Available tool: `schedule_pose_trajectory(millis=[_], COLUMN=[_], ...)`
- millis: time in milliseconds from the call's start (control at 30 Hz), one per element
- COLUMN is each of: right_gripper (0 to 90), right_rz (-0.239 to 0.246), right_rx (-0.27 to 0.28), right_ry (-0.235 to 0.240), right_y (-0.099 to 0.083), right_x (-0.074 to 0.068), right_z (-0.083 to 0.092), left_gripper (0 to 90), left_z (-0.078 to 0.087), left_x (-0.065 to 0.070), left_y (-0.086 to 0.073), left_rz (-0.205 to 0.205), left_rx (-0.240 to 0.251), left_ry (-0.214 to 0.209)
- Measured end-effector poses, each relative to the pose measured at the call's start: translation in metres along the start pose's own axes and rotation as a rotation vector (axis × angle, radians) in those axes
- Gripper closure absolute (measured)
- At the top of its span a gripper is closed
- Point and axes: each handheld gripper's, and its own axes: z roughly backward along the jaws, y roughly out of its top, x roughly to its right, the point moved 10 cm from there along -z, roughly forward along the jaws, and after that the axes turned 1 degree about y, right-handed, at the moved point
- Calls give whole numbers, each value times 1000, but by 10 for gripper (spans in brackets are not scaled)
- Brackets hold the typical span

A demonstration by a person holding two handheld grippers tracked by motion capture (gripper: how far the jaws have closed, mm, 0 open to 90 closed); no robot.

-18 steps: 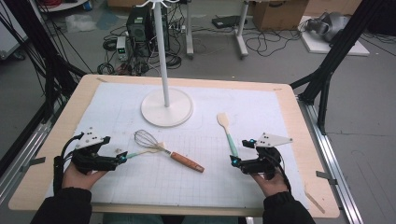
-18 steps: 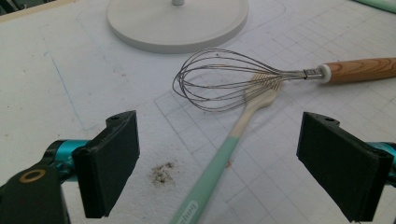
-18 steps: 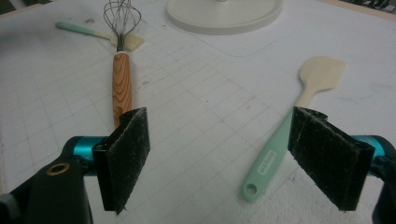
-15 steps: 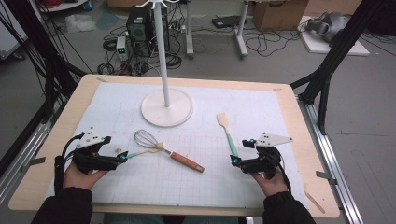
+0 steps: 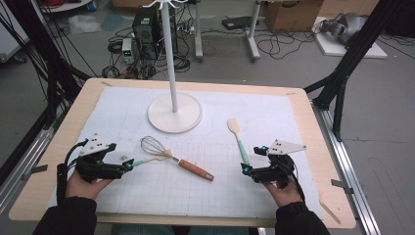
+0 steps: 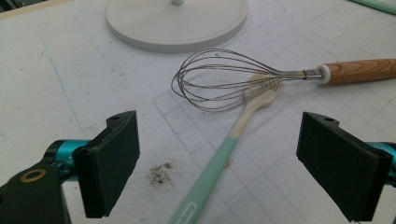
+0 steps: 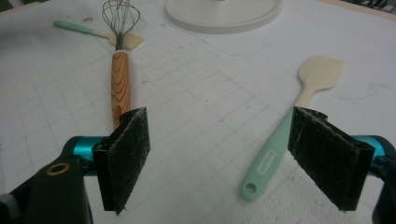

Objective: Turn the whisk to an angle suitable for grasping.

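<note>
One whisk (image 5: 161, 150), one fork (image 6: 219, 161), one spatula (image 5: 238, 138), one stand (image 5: 174, 111).

We see the stand's round base (image 5: 174, 112) on the mat (image 5: 274, 191), near the table's (image 5: 313, 127) far edge and a little left of its middle. Before it, toward the near edge, the whisk (image 5: 171, 159) lies with its wire head to the left and its handle running right. A fork-headed utensil (image 6: 224, 154) lies left of it, its head touching the wires. The spatula (image 5: 238, 139) lies well apart to the right, blade toward the far edge.
</note>
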Motion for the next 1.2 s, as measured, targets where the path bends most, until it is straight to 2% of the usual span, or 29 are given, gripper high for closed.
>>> schedule_pose_trajectory(millis=[433, 767, 1067, 1200], right_gripper=[189, 189, 183, 183], right_rz=[6, 9, -14, -5], right_rx=[22, 11, 30, 36], right_ry=[-15, 5, 25, 41], right_y=[3, 3, 8, 14], right_x=[2, -1, -1, -5], right_z=[2, 0, 1, 1], left_gripper=[137, 137, 137, 137], left_z=[2, 5, 5, 6], left_x=[3, 3, 4, 3], left_y=[0, 1, 1, 2], left_rz=[-8, 2, -4, -1], left_rx=[1, 12, 13, 20], left_ry=[-10, -5, -2, 1])
